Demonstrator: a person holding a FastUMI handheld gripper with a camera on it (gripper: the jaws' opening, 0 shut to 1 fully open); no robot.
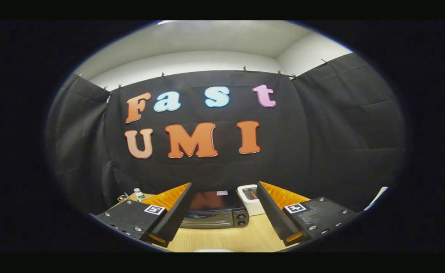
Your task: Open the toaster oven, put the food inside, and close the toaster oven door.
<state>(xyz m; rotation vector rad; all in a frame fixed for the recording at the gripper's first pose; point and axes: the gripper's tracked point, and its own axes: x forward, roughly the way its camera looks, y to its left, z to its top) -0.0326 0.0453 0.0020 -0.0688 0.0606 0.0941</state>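
- A small white bottle with a green label (139, 194) is seen at about ten o'clock of the left finger, at the far edge of the pale wooden worktop (230, 239).
- The tongs (222, 216) are held wide apart and empty, seemingly to frame the approach.
- The black toaster oven (214, 214), door closed, lies between and beyond the fingers.
- A white boxy appliance (249, 199) stands at its two o'clock.
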